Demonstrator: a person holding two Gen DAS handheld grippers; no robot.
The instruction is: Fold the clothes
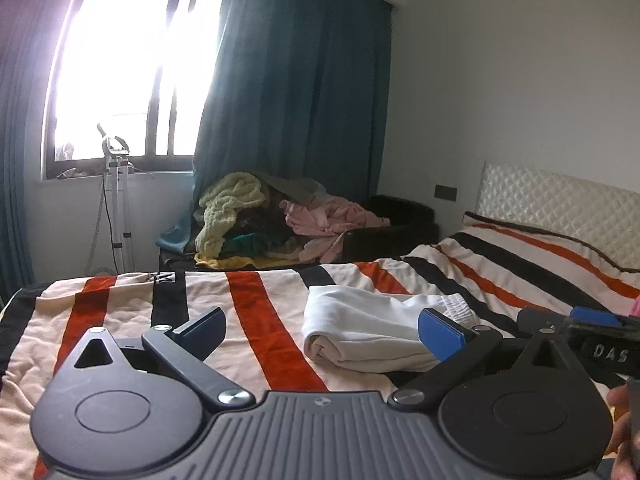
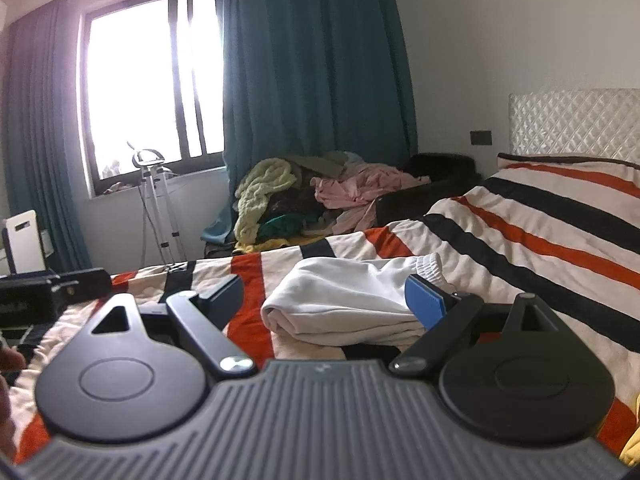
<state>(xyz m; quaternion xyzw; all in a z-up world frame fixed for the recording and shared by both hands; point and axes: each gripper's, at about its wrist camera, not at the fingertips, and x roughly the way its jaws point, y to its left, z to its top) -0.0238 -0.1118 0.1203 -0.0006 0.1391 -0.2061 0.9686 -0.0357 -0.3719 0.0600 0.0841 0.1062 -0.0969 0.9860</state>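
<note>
One folded white garment (image 1: 372,332) lies on the striped bedspread (image 1: 256,312), with two grippers held over it. The left gripper (image 1: 322,330) and right gripper (image 2: 324,300) both gape, holding nothing. Only the right view shows a white box (image 2: 22,240) by the curtain; a clothes pile (image 2: 312,200) sits behind, jumbled.

I see the folded garment (image 1: 372,332) lying on the bed (image 1: 256,312), just ahead of both grippers. My left gripper (image 1: 324,332) sits left of it, my right gripper (image 2: 324,300) more directly before it, each spread wide and holding nothing. Behind the bed's far edge a clothes pile (image 1: 272,216) sits below the curtain (image 1: 296,80). The window (image 1: 132,68) is left of that, a stand (image 1: 116,200) before it. The headboard (image 1: 560,204) is far right.
</note>
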